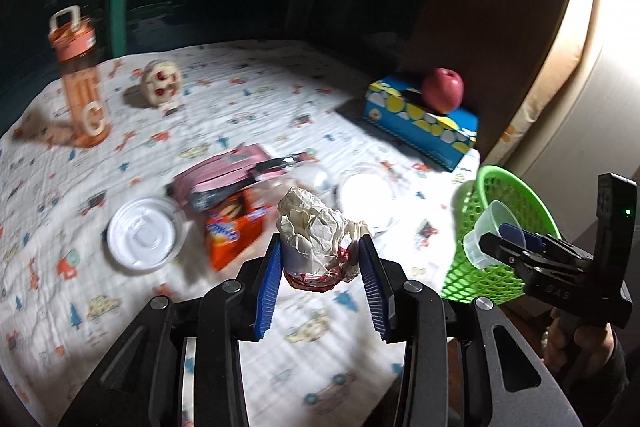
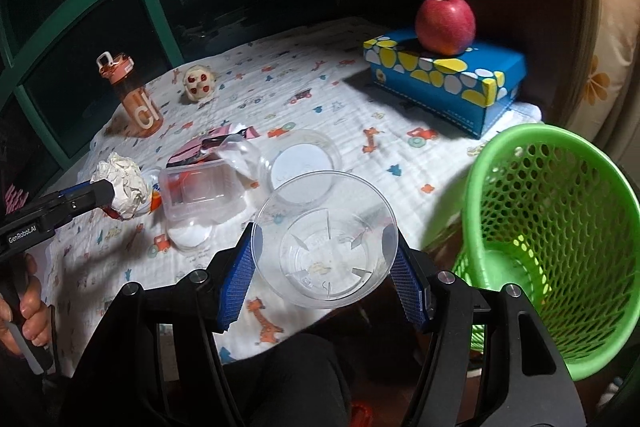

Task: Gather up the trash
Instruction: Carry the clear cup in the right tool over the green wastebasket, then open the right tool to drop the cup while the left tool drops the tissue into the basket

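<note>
My left gripper point(image 1: 320, 259) is shut on a crumpled paper wad point(image 1: 316, 235) and holds it above the table; it also shows at the left of the right wrist view point(image 2: 122, 193). My right gripper point(image 2: 324, 259) is shut on a clear plastic cup point(image 2: 326, 245), held just left of the green mesh basket point(image 2: 560, 227). In the left wrist view the cup point(image 1: 486, 233) hangs at the basket's point(image 1: 508, 211) rim. On the table lie a clear lid point(image 1: 142, 233), an orange snack pack point(image 1: 232, 231), a clear plastic box point(image 2: 198, 191) and a second lid point(image 2: 302, 163).
A blue tissue box point(image 2: 472, 83) with a red apple point(image 2: 444, 25) on it stands at the back right. An orange bottle point(image 2: 136, 97) and a small round toy point(image 2: 198, 83) stand at the back left. A pink pouch point(image 1: 224, 173) lies mid-table. The patterned cloth point(image 2: 340, 99) covers the table.
</note>
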A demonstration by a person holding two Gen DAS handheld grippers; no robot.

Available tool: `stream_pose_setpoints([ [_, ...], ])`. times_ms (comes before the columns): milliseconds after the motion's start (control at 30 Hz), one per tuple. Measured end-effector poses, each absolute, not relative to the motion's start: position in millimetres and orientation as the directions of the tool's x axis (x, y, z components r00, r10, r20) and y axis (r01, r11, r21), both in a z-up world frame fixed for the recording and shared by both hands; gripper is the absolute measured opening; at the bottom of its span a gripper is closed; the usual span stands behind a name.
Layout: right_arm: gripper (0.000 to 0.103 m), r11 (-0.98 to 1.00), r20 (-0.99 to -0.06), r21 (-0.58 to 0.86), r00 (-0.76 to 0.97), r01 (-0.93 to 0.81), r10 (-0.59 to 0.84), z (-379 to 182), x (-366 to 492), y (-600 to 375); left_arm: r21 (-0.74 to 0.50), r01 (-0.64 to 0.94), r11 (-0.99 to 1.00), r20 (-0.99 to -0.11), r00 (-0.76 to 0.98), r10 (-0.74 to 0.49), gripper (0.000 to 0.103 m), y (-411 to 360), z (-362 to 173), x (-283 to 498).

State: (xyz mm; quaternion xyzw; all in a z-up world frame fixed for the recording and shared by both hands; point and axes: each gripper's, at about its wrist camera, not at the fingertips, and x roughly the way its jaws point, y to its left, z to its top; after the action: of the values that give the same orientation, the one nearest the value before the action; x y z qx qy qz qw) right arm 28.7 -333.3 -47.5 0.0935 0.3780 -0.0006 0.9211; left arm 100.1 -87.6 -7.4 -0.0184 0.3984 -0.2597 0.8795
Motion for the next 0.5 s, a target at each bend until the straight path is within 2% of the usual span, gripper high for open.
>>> stream_pose_setpoints([
  [500, 0.063, 0.953, -0.720, 0.110, 0.684, 0.282, -0.119, -53.8, -0.2, -432.7, -0.233, 0.635, 0.736, -0.689, 0.426, -0.586, 0.037, -224.8, 6.8, 105.7],
])
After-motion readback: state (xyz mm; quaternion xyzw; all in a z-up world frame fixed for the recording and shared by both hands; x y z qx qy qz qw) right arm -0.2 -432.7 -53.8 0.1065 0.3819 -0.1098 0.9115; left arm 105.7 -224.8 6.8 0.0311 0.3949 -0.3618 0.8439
